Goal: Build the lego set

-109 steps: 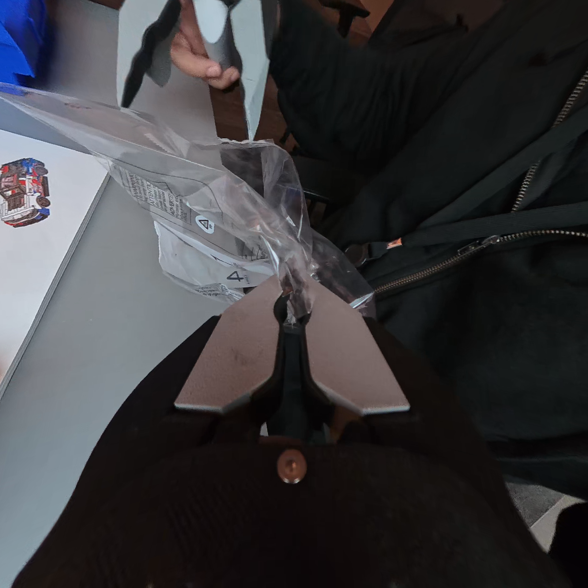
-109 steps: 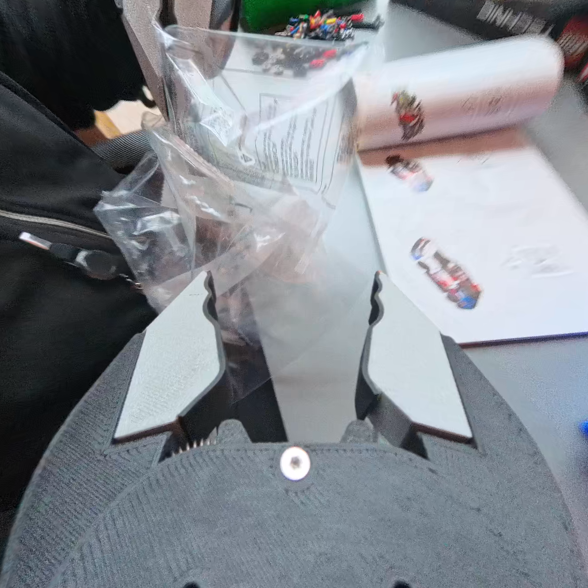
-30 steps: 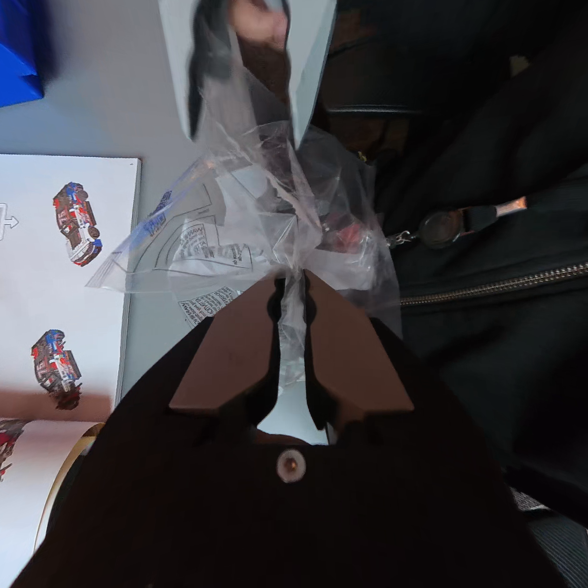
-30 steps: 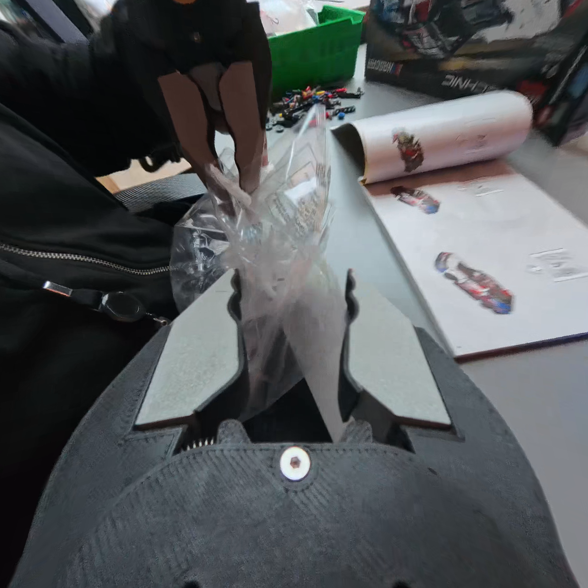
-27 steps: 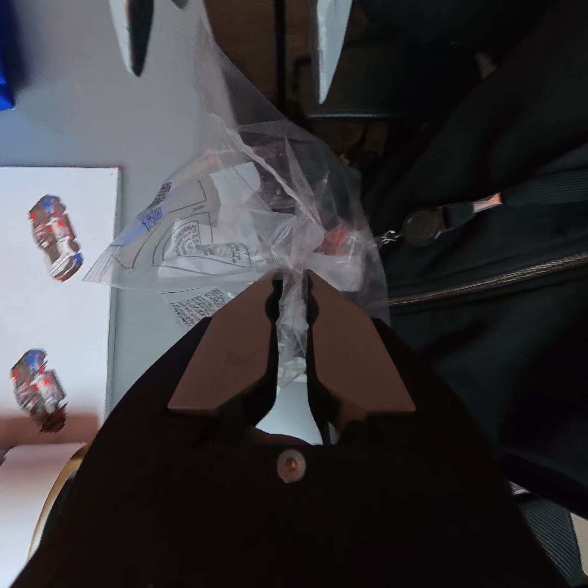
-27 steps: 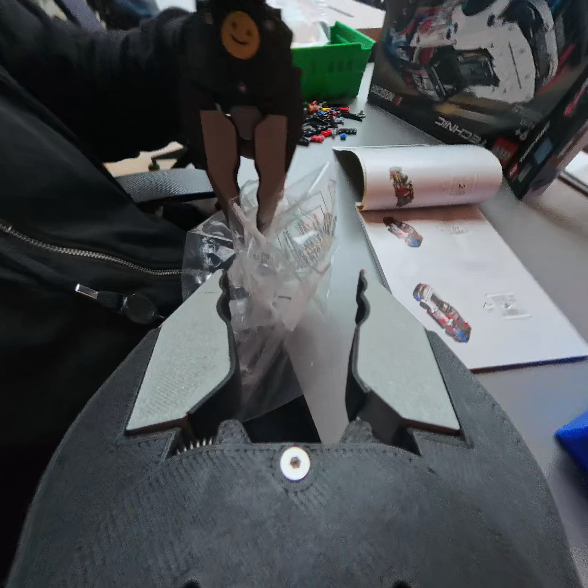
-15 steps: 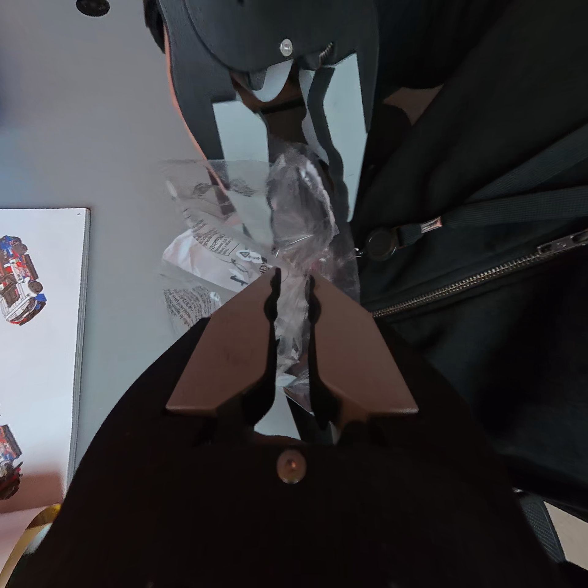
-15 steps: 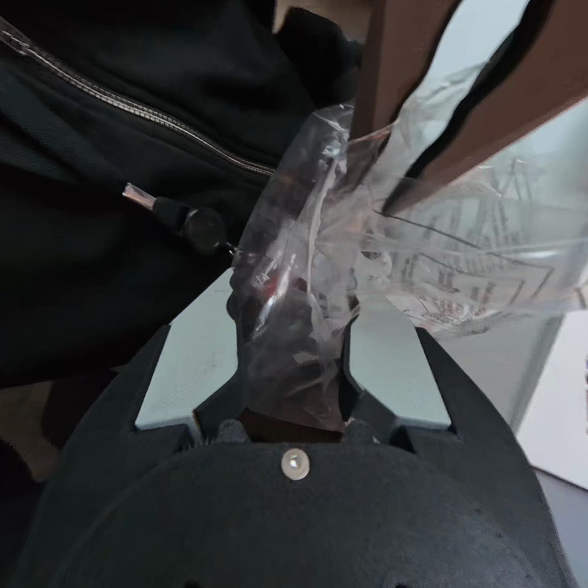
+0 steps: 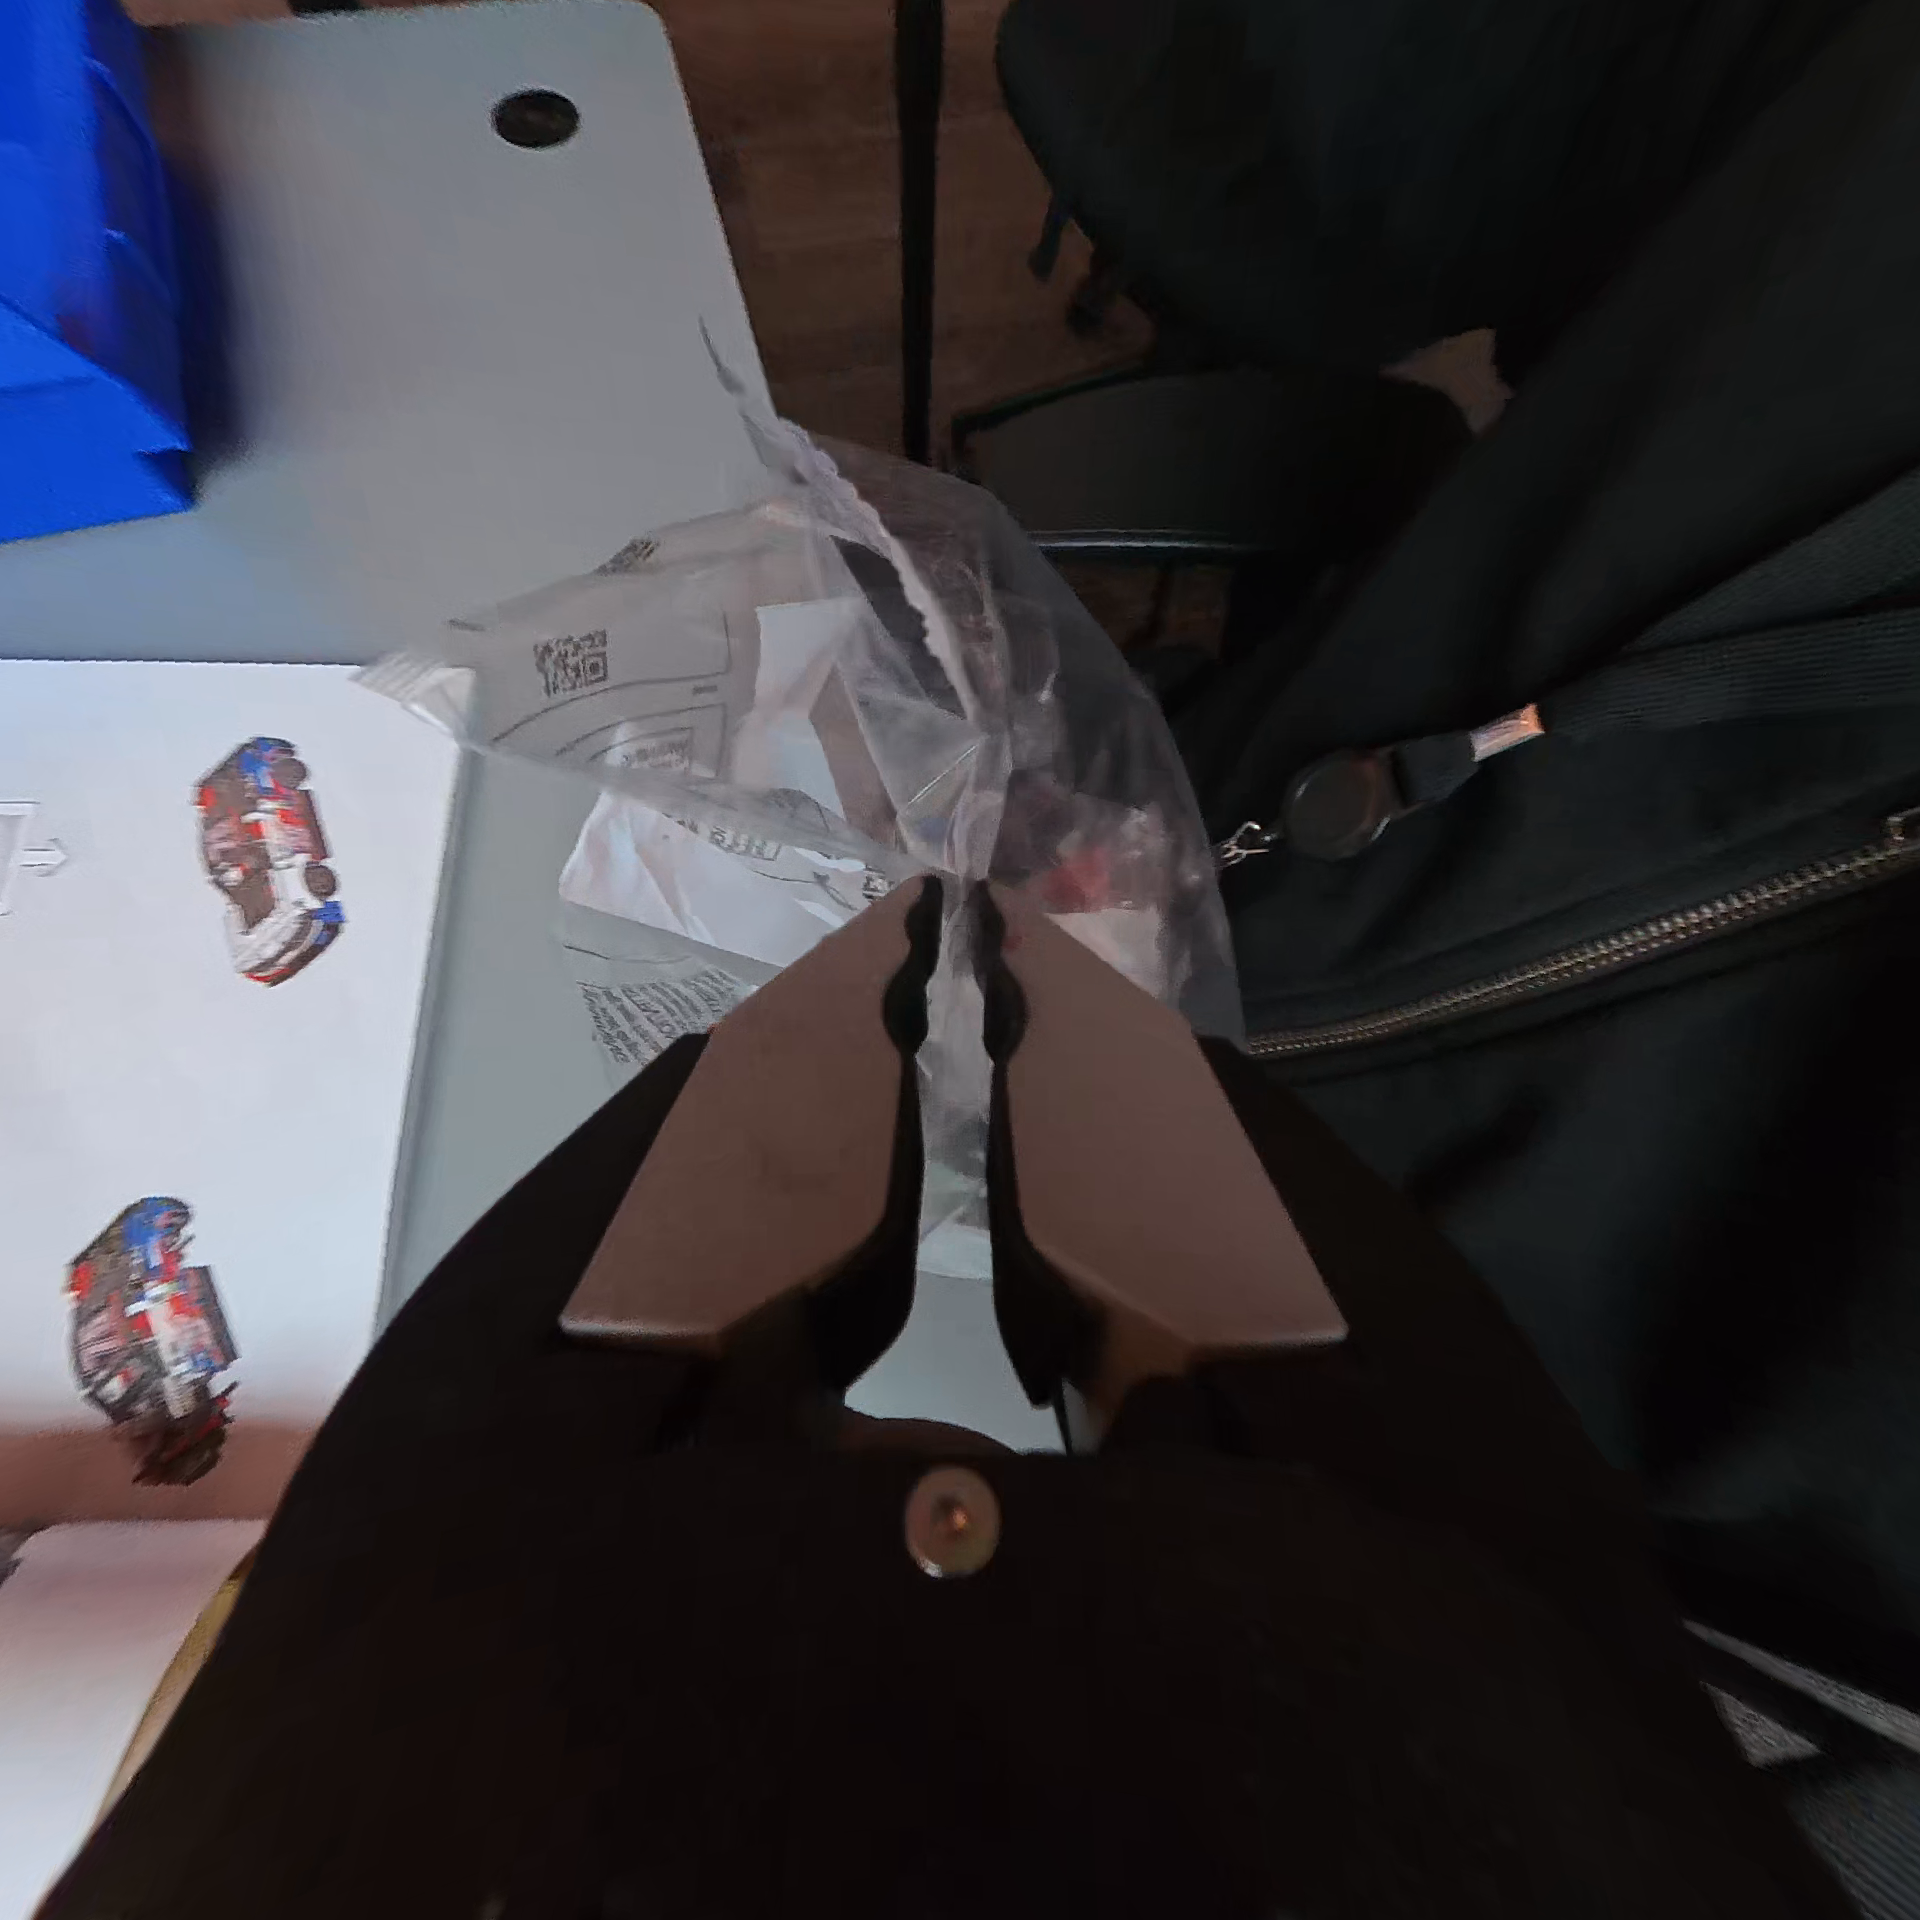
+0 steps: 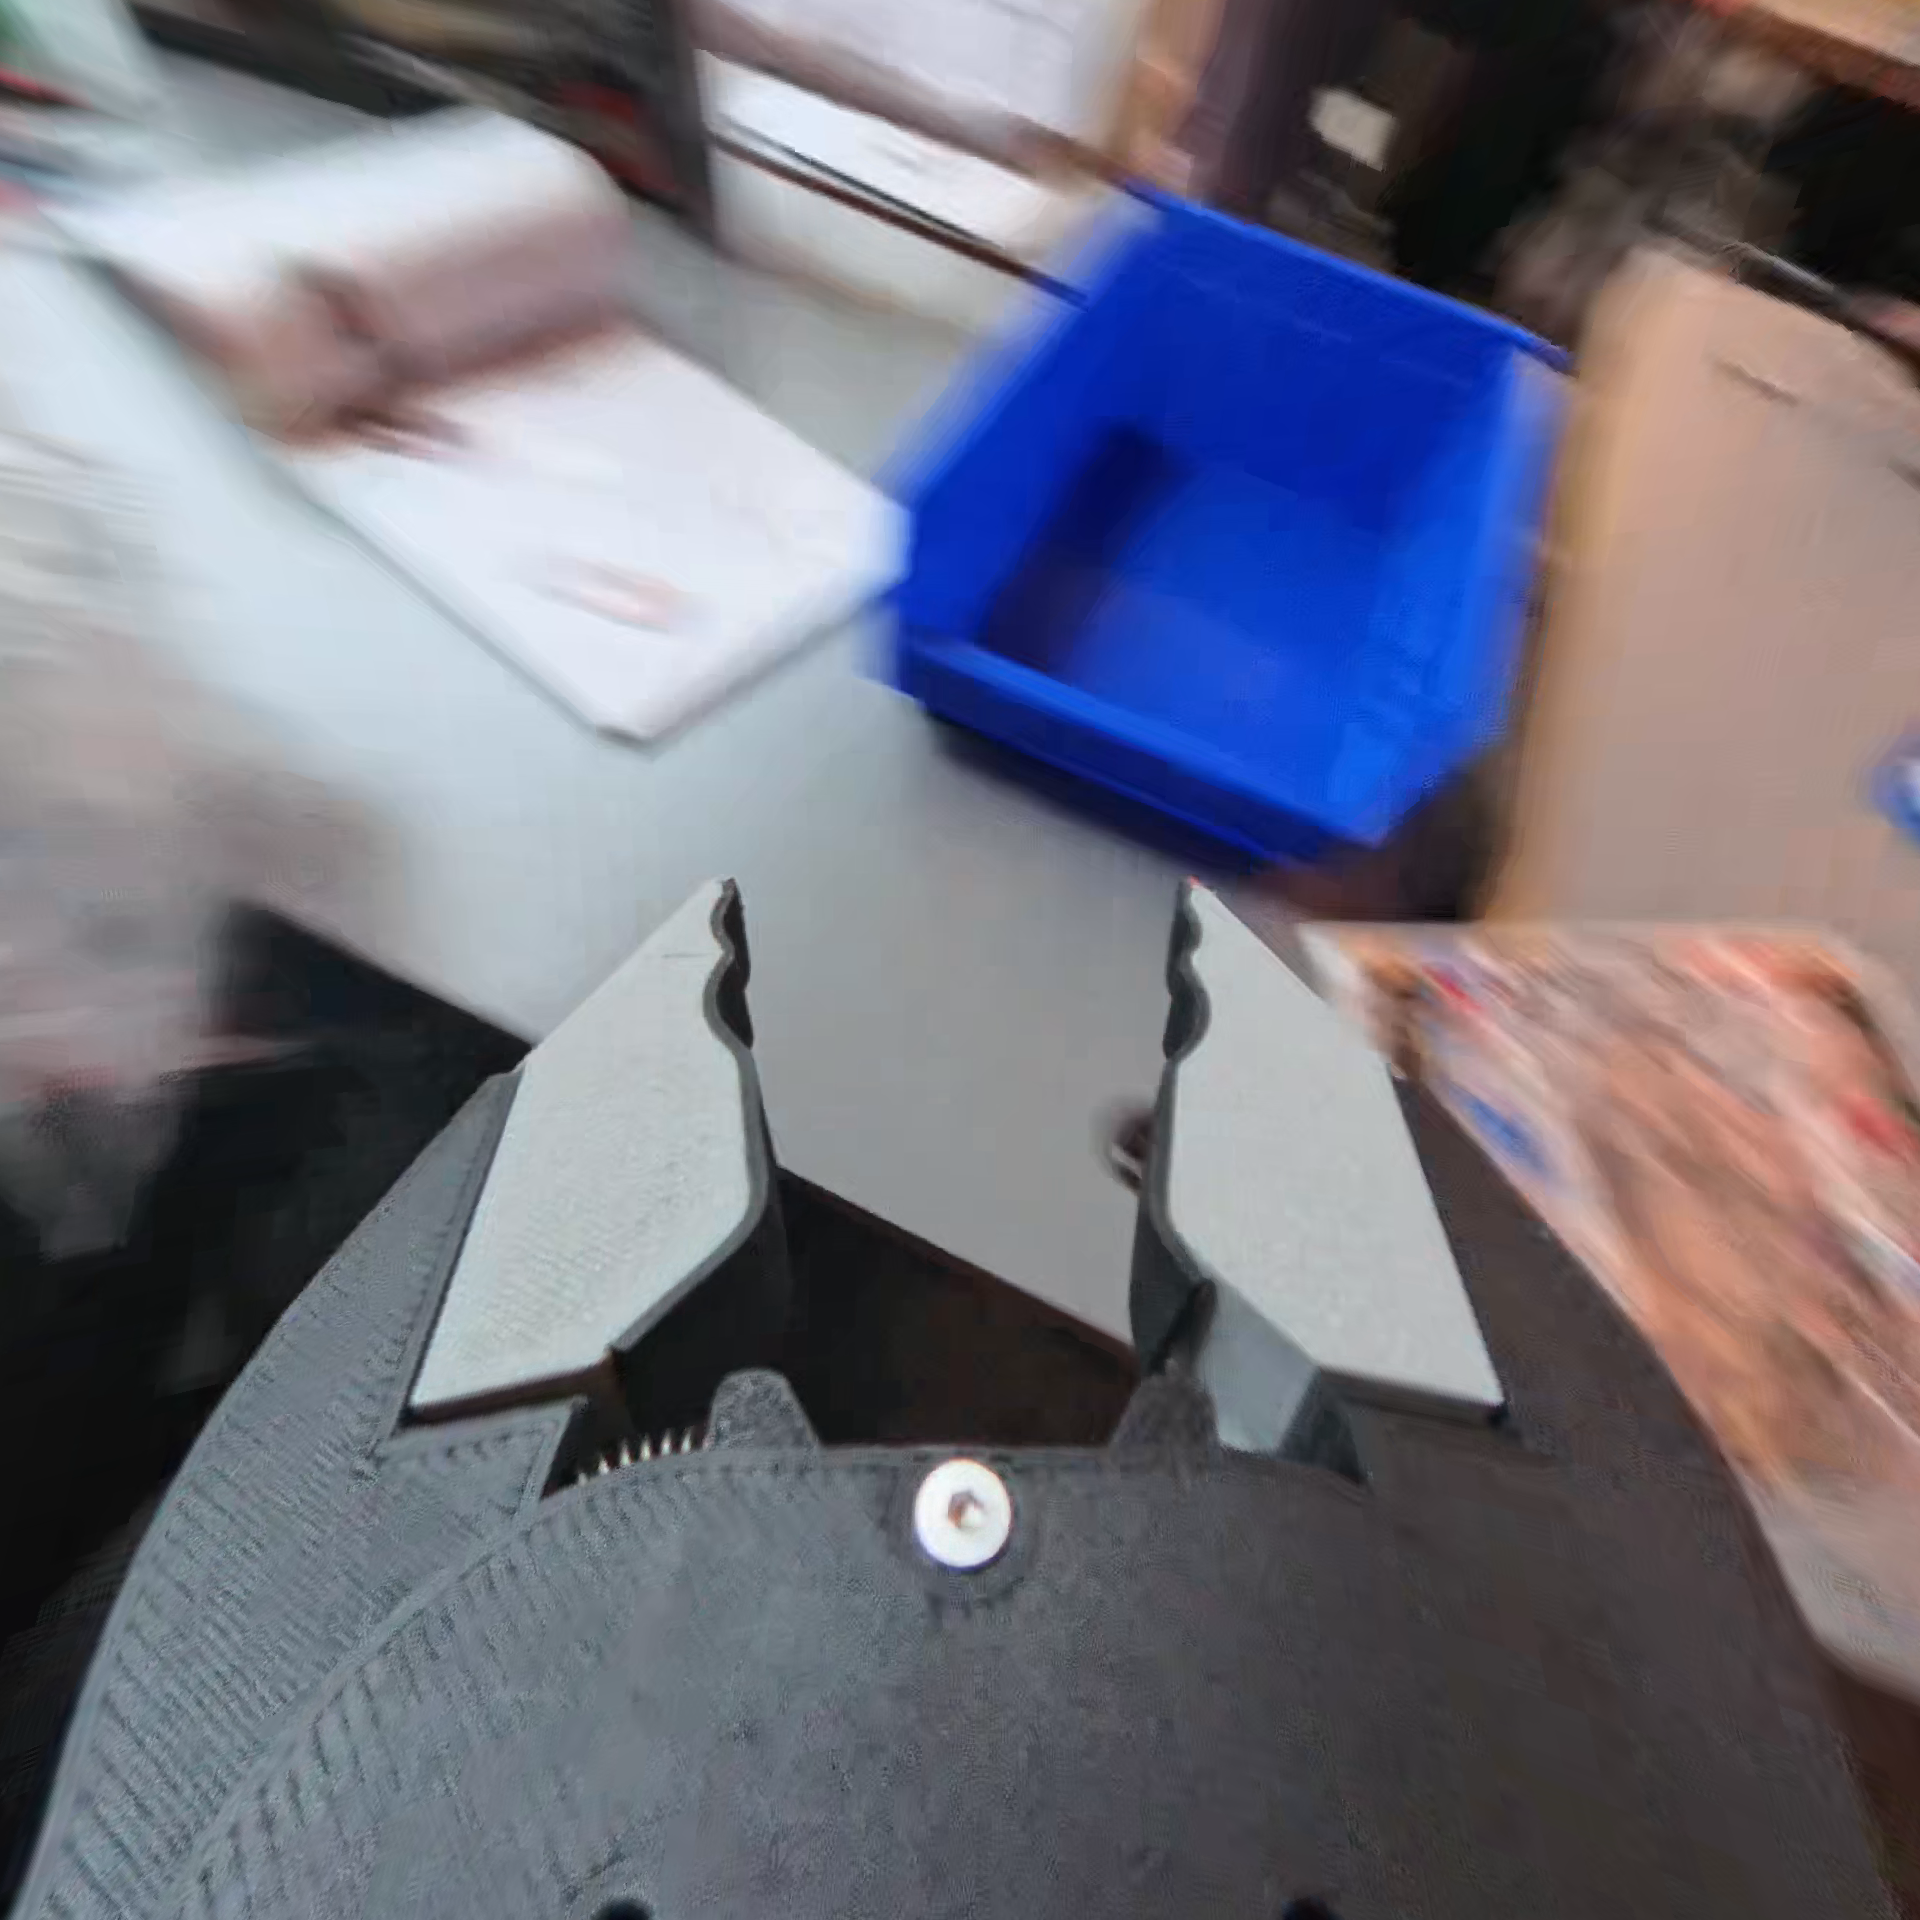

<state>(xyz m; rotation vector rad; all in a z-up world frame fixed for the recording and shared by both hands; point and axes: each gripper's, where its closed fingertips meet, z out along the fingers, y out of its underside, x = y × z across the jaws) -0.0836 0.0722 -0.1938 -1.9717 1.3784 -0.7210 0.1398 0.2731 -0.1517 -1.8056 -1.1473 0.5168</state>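
In the left wrist view my left gripper [image 9: 958, 902] is shut on a clear plastic bag [image 9: 831, 748] of Lego parts, pinching crumpled film between its brown fingers [image 9: 790, 1101]. The bag hangs over the table's near edge, with small dark and red pieces inside it and a torn strip at its top. The open instruction booklet [image 9: 187, 935] with car pictures lies to the left. In the blurred right wrist view my right gripper [image 10: 956, 935] is open and empty above the grey table [image 10: 644, 831], pointing toward a blue bin [image 10: 1226, 582].
The blue bin also shows at the top left of the left wrist view [image 9: 73, 270]. A person's dark zipped jacket [image 9: 1621, 727] with a badge reel fills the right side. The booklet [image 10: 603, 540] lies left of the bin; a brown cardboard box [image 10: 1704, 582] stands right of it. Some 30 cm of space lies between my two pairs of fingers.
My right gripper has let go of the bag, opened and swung away toward the blue bin. The left gripper still pinches the bag, whose top now shows a torn strip.
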